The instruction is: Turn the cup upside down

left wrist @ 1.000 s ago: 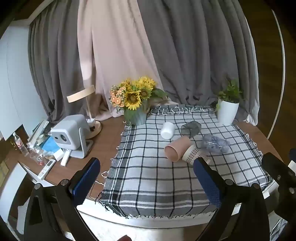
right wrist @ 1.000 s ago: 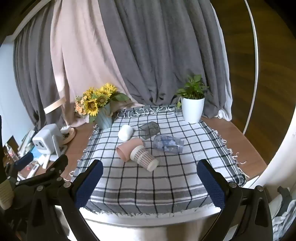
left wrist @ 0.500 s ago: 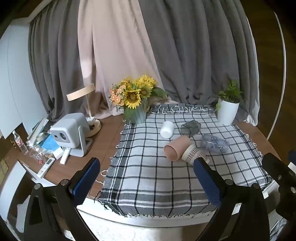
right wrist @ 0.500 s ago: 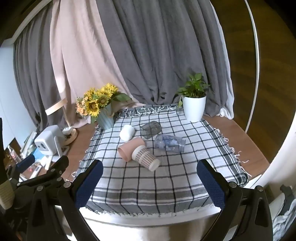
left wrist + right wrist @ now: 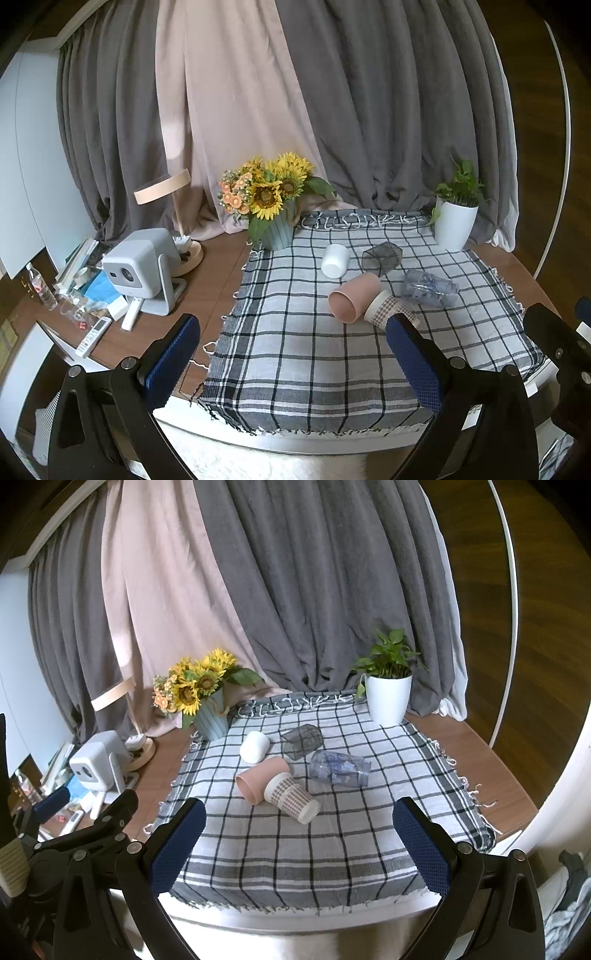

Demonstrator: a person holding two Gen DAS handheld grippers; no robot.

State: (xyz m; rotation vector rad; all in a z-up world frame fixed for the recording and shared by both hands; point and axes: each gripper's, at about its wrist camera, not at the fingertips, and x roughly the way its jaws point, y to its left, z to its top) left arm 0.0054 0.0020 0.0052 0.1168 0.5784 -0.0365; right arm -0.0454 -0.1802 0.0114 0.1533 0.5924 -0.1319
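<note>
While five cups are lying on their sides near the middle of the checked cloth (image 5: 332, 834), none is sitting upside down. A pink cup (image 5: 260, 779) is pointing its mouth toward the cloth's front left corner, and a checked paper cup (image 5: 291, 798) is lying against it, touching, its mouth toward the front edge. Just behind them a white cup (image 5: 254, 746) is lying closer to the cloth's back edge, a dark see-through cup (image 5: 301, 741) beside it, and a clear printed cup (image 5: 340, 768) is resting toward the right edge.

Both grippers are hovering off the front edge of the table (image 5: 480, 753), well apart from the cups. The left gripper (image 5: 295, 365) is standing wide open with nothing between its blue pads (image 5: 171, 363), and the right gripper (image 5: 297, 845) is likewise spread wide and holding nothing.

At the back left corner a vase of sunflowers (image 5: 199, 694) is standing; a white potted plant (image 5: 388, 690) is occupying the back right corner. Beyond the cloth's left edge a small white projector (image 5: 142, 264) and a lamp (image 5: 173, 206) are sitting on bare wood.
</note>
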